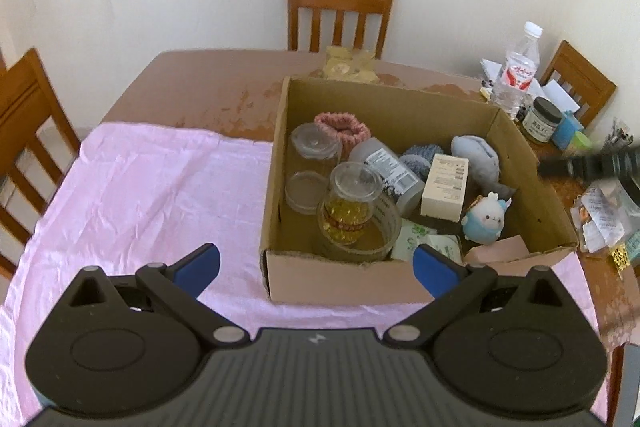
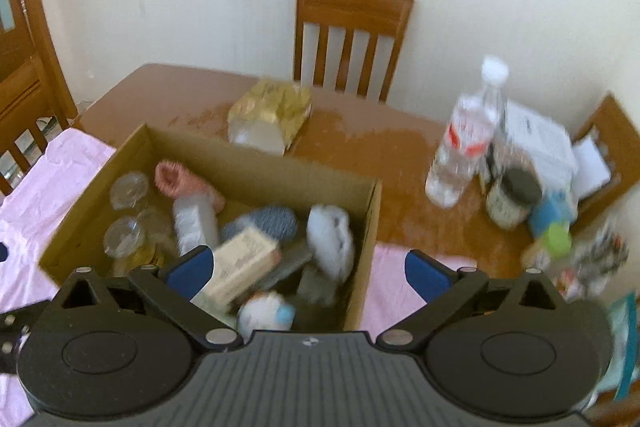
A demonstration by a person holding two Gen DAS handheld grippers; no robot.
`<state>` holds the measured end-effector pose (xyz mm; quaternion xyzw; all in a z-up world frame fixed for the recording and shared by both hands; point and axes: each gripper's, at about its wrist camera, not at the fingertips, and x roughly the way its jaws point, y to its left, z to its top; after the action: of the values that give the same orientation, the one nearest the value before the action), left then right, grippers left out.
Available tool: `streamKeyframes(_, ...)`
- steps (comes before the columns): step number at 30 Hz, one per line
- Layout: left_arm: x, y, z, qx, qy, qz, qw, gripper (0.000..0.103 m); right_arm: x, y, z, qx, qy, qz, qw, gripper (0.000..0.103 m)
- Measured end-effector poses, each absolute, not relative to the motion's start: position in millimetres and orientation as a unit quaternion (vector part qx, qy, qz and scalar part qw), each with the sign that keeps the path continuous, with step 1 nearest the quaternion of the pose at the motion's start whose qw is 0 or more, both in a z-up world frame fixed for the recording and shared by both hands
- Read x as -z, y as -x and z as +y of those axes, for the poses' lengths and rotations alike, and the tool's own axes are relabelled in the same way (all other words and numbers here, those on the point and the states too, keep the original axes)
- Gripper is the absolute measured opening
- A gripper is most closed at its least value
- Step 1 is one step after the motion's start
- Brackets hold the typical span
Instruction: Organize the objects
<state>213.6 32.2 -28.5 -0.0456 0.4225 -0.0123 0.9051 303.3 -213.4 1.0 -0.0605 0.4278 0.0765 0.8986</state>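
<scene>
A cardboard box (image 1: pixel 340 285) stands on a pink cloth (image 1: pixel 140 195) and holds several things: clear jars (image 1: pixel 314 145), a jar of yellow capsules (image 1: pixel 350 203), a pink knitted band (image 1: pixel 340 127), a beige carton (image 1: pixel 445 187), a small white plush toy (image 1: pixel 486 219) and a pale blue plush (image 1: pixel 476 155). My left gripper (image 1: pixel 316 269) hangs open above the box's near wall, nothing between its blue pads. My right gripper (image 2: pixel 310 273) stands wide open over the box (image 2: pixel 366 227), above the beige carton (image 2: pixel 240 267) and white plush toy (image 2: pixel 264 309), holding nothing. The right wrist view is blurred.
On the bare brown table (image 1: pixel 200 87) behind the box lies a yellow snack bag (image 2: pixel 272 115). To the right stand a water bottle (image 2: pixel 464 143), a dark-lidded jar (image 2: pixel 512 197), papers and small packets. Wooden chairs (image 1: pixel 340 11) ring the table.
</scene>
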Motion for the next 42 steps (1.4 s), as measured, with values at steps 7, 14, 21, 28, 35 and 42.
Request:
streamKeyframes(7,35.0,-210.5,27.7,-0.005,0.043,0.468,0.883,0.102,42.6,-261.2,-209.7,-0.039,0.000,0.505,0.862,0.103)
streamKeyframes(14,30.4,-202.9,18.1,0.010,0.029,0.494,0.869,0.102,54.0,-225.6,-198.7,-0.022,-0.044,0.528,0.848,0.103)
streamKeyframes(21,18.3,-198.6,10.6,0.013,0.013,0.498,0.867,0.102,37.8,-211.5,-193.5,-0.012,-0.052,0.518,0.854,0.103)
streamKeyframes(28,6.2,-198.8,11.3,0.007,0.014,0.492,0.871,0.102,25.9,-205.8,-191.7,-0.011,-0.050,0.512,0.858,0.103)
streamKeyframes(35,2.7,-197.6,8.7,0.006,0.014,0.489,0.872,0.102,19.7,-204.6,-188.4,-0.014,-0.048,0.509,0.860,0.103)
streamKeyframes(42,2.1,-197.5,7.8,0.004,0.013,0.489,0.872,0.102,19.4,-205.0,-186.8,-0.017,-0.047,0.510,0.859,0.103)
